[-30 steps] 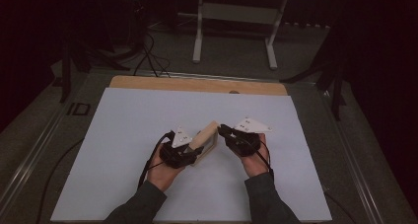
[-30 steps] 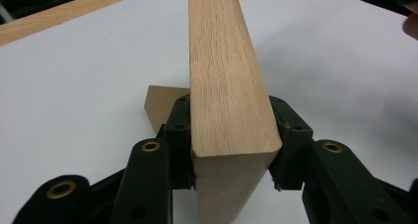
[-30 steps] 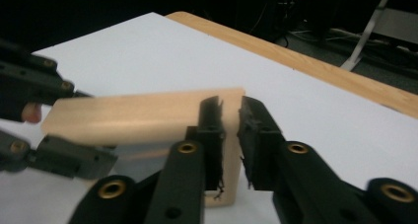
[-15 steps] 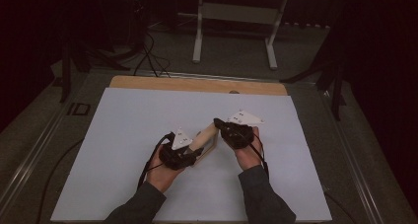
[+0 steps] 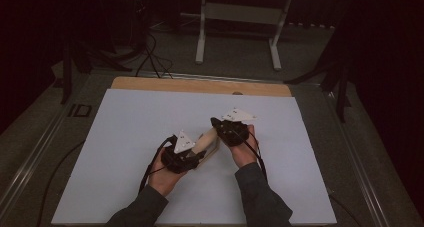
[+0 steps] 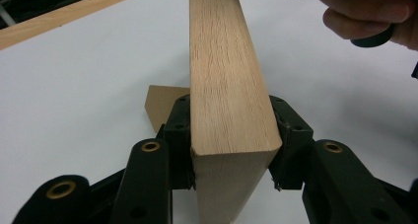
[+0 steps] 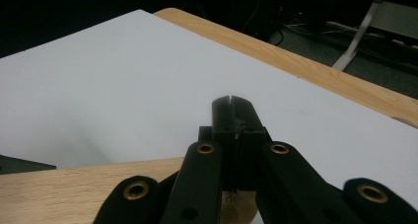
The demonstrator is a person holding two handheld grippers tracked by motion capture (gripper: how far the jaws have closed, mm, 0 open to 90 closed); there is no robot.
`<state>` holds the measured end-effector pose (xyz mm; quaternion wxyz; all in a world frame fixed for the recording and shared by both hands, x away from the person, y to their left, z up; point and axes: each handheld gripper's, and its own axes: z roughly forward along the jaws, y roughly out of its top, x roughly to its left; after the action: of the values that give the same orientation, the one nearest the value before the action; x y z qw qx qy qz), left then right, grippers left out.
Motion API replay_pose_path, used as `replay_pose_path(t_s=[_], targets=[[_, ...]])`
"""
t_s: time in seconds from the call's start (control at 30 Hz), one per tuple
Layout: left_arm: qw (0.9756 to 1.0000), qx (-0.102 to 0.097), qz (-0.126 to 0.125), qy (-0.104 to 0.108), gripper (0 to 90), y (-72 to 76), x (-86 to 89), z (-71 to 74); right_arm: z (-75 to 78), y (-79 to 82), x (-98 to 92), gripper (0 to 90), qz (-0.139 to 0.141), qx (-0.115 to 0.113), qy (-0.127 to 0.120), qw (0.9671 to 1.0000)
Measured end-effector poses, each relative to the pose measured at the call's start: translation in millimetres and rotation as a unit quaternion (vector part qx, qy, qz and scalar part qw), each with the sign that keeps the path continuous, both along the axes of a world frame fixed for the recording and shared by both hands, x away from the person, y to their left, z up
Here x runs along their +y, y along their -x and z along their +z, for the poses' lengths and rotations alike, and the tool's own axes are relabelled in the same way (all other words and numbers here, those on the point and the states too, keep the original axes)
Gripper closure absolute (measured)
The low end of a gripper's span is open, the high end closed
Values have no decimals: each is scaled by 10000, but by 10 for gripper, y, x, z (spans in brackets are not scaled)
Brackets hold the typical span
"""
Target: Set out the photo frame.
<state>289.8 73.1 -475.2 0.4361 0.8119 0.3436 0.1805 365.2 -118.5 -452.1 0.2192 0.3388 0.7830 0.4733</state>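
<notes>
A long pale wooden block point(image 6: 229, 86) is clamped near one end between the black jaws of my left gripper point(image 6: 231, 130), which is shut on it. In the high view the block point(image 5: 205, 139) slants from the left gripper point(image 5: 194, 154) toward the right gripper point(image 5: 215, 123). My right gripper point(image 7: 231, 110) has its jaws pressed together with nothing between them. It hovers just over the block's far end point(image 7: 74, 189). A person's hand point(image 6: 365, 12) holds it.
A flat tan wooden piece point(image 6: 160, 103) lies on the white sheet point(image 5: 130, 137) under the block. The table's wooden edge point(image 5: 200, 85) runs along the far side. Beyond it are a dark floor, cables and a white stand point(image 5: 240, 17).
The right gripper has shifted a little toward the far side of the table and over the block's end. The left gripper and the block have stayed put.
</notes>
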Motion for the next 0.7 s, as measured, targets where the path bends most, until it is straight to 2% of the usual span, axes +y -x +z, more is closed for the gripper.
replay_pose_path(t_s=[0.2, 0.57, 0.7], targets=[[9999, 113, 26, 57, 590, -17, 17, -10, 12, 5, 5, 899, 5, -8, 115, 9999], [9998, 66, 163, -102, 583, -8, 51, 4, 13, 40, -45, 899, -3, 21, 100, 9999], [9997, 123, 199, -41, 575, -25, 79, 1, 13, 62, -69, 899, -21, 4, 120, 9999]])
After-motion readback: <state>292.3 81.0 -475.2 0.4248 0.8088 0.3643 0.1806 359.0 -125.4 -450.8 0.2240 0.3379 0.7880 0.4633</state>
